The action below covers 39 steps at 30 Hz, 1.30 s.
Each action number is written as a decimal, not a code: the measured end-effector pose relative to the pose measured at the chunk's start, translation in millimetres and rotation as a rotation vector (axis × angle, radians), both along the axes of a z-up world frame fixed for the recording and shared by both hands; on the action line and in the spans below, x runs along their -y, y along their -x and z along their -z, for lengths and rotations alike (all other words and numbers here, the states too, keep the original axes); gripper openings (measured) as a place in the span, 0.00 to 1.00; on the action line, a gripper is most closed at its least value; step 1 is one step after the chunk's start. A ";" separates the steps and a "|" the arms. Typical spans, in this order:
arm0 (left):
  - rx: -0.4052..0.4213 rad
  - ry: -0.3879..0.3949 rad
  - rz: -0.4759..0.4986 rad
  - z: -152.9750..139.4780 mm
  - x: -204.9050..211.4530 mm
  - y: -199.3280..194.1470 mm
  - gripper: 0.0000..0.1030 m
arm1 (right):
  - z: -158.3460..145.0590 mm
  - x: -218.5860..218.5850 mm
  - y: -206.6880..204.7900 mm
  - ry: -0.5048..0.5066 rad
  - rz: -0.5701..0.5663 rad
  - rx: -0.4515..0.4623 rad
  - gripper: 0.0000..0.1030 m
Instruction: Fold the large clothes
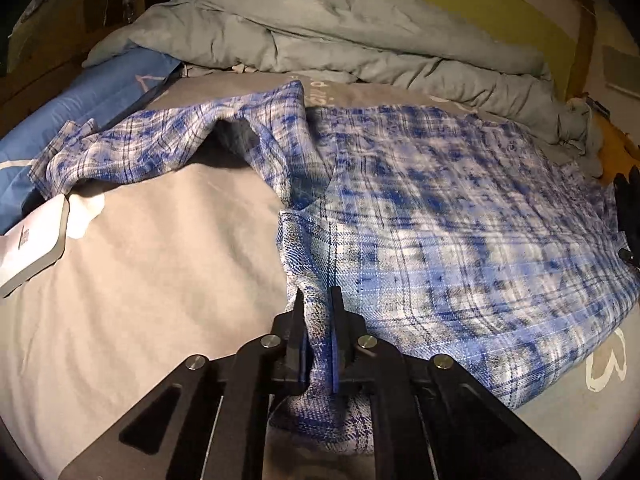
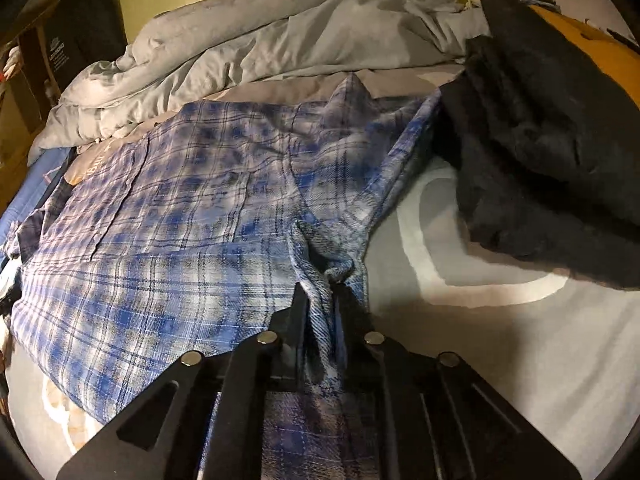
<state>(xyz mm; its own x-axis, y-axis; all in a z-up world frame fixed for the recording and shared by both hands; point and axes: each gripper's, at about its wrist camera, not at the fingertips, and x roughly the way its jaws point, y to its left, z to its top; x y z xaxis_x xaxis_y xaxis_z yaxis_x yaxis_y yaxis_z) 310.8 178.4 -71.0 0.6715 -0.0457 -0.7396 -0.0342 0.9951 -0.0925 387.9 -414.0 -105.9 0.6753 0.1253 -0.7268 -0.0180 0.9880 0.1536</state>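
Pinching plaid shirt (image 1: 440, 208) edges: left gripper (image 1: 318, 300), right gripper (image 2: 320, 292) (both clamped).

Nothing reads clearly. Far ahead of the left claw, upside-down pale lettering on the grey sheet (image 1: 320, 94) is half hidden by the shirt (image 1: 440, 208). The box (image 2: 74, 46) far left of the right claw carries a blurred label.

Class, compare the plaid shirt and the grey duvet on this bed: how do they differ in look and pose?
The plaid shirt is blue-and-white checked; the grey duvet is plain. The shirt lies spread fairly flat near the cameras; the duvet is bunched in a heap behind it. The left gripper and right gripper each pinch the shirt; nothing holds the duvet. Both rest on the bed.
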 end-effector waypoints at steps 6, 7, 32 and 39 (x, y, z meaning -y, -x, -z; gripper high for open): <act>0.068 -0.048 -0.018 -13.9 4.3 13.1 0.20 | -22.3 5.5 21.7 0.038 0.087 0.077 0.35; 0.092 -0.048 -0.022 -19.4 5.3 17.4 0.24 | -28.1 4.6 26.0 0.039 0.087 0.094 0.38; 0.633 0.022 0.060 -232.3 123.5 10.1 1.00 | -220.5 -140.2 32.7 -0.022 0.051 0.480 0.95; 0.558 0.068 0.062 -184.8 119.4 -36.3 1.00 | -191.7 -172.1 -11.0 -0.019 0.015 0.510 0.95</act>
<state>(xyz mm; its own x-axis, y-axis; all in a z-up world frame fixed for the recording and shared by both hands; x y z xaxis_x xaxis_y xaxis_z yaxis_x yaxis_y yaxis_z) 347.0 59.0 113.8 0.9546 -0.1322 -0.2671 0.0962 0.9849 -0.1437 399.0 -241.9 85.9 0.9454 0.1233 -0.3017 -0.0815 0.9857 0.1473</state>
